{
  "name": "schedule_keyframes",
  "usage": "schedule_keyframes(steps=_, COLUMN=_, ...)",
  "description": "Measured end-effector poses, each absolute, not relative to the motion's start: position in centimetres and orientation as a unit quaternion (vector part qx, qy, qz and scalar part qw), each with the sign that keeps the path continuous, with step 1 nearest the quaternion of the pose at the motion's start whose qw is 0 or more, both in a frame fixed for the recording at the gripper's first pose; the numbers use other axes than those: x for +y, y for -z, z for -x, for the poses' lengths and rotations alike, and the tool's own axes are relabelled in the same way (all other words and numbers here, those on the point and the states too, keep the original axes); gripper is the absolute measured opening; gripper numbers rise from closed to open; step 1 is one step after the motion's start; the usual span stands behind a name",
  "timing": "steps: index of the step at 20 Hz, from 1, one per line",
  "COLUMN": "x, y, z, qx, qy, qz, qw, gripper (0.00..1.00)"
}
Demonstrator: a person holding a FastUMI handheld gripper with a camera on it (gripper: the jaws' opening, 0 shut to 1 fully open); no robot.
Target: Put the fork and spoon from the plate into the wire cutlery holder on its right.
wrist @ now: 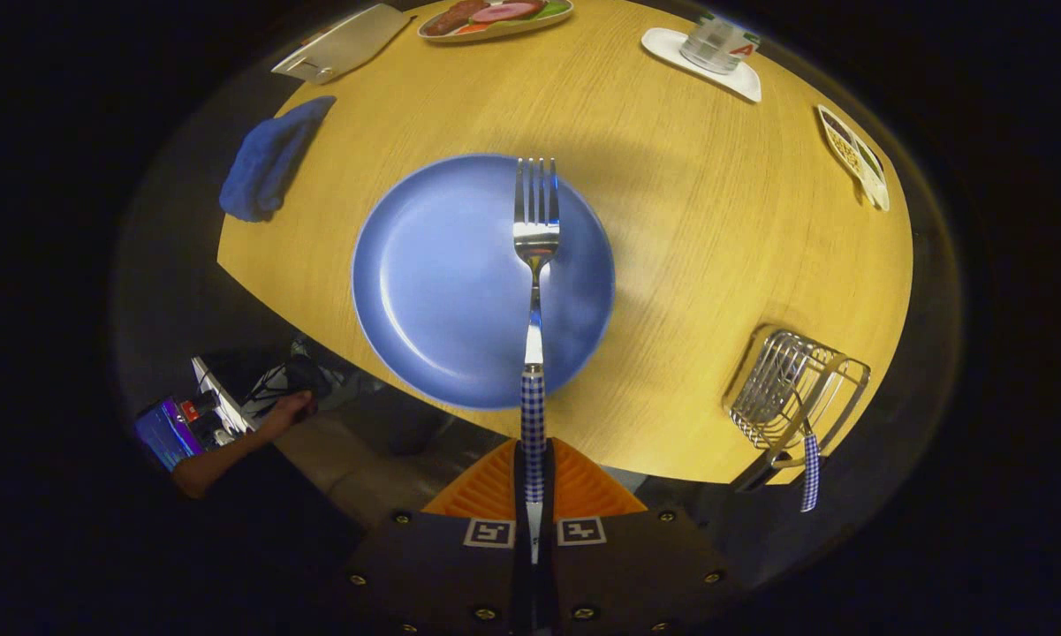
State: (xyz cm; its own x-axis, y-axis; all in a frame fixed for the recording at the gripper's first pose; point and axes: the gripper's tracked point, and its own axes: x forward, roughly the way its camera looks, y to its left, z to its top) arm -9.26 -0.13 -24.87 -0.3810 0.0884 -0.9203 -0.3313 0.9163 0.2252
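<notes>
Dark gripper (534,481) body, studded with brass screws. Two orange ribbed fingers (583,490), triangular, tapering forward from the body. Pair of square black-and-white markers on white patches at the finger bases, flanking a narrow central slot.

Wooden table (698,230): plate (433,291), holder (791,393), cloth (269,159)

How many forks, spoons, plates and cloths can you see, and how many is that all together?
Forks: 1, the fork clamped in the gripper
Spoons: 1, the checked handle in the wire cutlery holder
Blue plates: 1
Blue cloths: 1
Total: 4
</notes>
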Motion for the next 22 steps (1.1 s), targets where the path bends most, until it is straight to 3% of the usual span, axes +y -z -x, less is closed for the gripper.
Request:
schedule_keyframes(steps=17, x=-16.5, y=16.8, z=12.9, qx=0.856, qy=-0.089, qz=0.065, qw=0.505, gripper=0.03)
schedule_keyframes(steps=22, x=-18.5, y=16.1, z=13.2, qx=0.879, qy=-0.077, qz=0.067, qw=0.466, gripper=0.03)
